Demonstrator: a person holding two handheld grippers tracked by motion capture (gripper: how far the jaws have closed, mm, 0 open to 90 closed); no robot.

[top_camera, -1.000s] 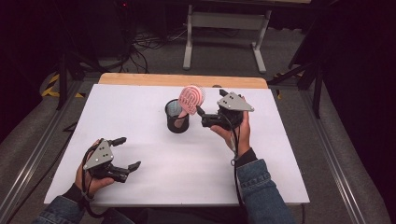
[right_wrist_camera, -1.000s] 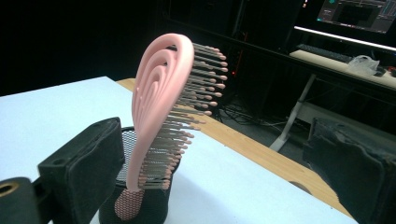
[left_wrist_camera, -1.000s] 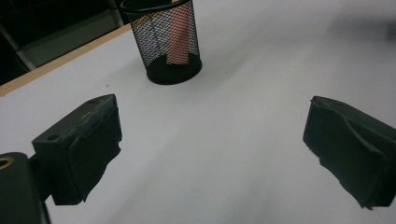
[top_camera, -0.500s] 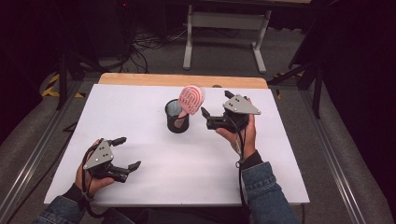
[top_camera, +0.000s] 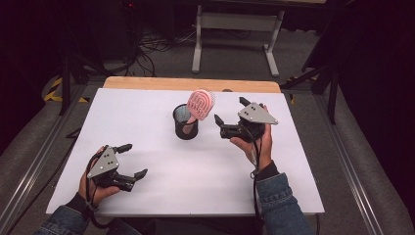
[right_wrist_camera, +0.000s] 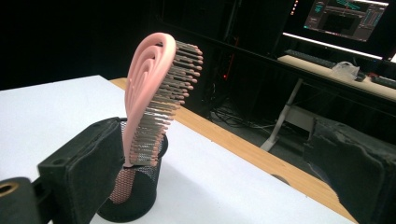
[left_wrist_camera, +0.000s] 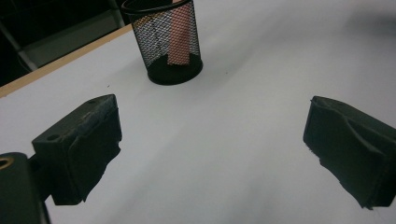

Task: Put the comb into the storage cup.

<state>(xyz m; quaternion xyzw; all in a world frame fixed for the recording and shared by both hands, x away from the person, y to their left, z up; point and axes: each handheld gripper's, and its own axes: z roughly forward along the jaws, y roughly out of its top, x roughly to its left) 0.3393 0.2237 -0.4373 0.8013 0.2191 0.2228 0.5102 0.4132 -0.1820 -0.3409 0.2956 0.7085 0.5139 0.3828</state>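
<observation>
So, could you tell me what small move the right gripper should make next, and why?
Probably draw the right gripper back toward the person: its jaws are open and empty, and the pink plastic hairbrush already stands handle-down in the black mesh cup.

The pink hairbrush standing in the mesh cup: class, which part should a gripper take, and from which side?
Probably grip the pink hairbrush by its head, just above the mesh cup rim, since the handle is sunk inside. Come from the right, where the open right gripper waits, jaws closing on the two narrow edges, not on the bristles.
</observation>
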